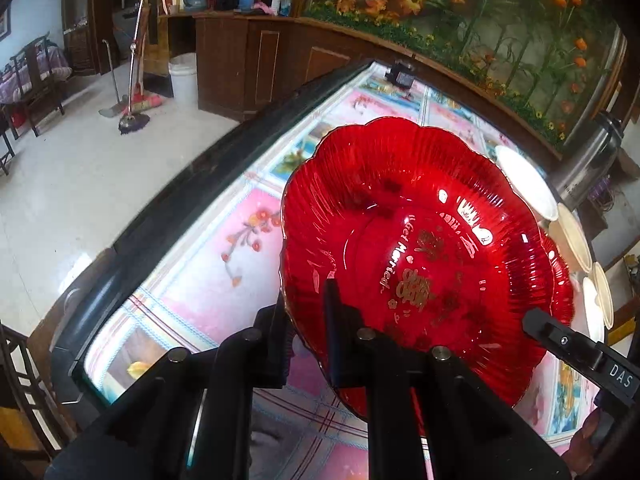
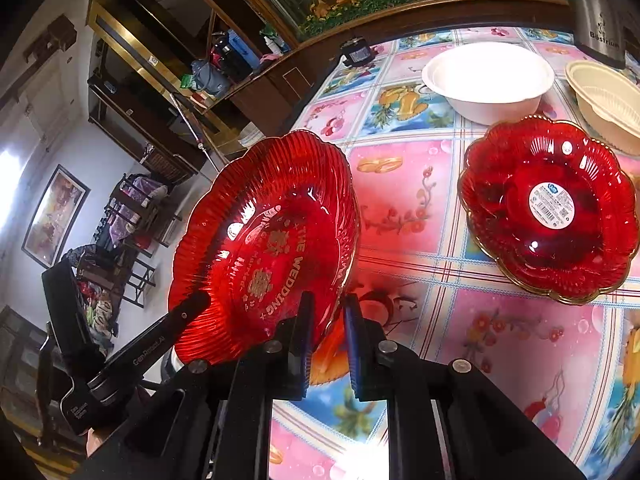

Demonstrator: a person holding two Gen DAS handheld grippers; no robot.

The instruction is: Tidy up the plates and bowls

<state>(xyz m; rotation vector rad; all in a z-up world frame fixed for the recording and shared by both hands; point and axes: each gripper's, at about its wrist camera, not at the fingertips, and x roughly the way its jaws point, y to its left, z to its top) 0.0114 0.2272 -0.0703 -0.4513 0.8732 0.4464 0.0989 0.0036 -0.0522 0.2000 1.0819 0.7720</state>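
In the left wrist view, a red transparent glass plate with a scalloped rim and gold writing fills the centre and right of the frame, raised above the table and tilted. The left gripper is closed on the plate's rim at the lower centre of the frame, one finger on each face of the glass. At the lower right edge of the same view, a finger of the right gripper reaches the opposite side of the rim.

In the right wrist view, the same plate stands at the centre left, and the right gripper is nearly closed, pinching the plate's rim between its pads at the lower centre of the frame. The other gripper's finger touches the rim at the lower left.

A second red scalloped glass plate with a round white sticker lies flat on the table at the right of that frame. Above it stand a white round bowl and, at the right edge, a cream plastic bowl. The table is covered with a pink and blue flowered cloth. A steel flask stands in the upper right corner.
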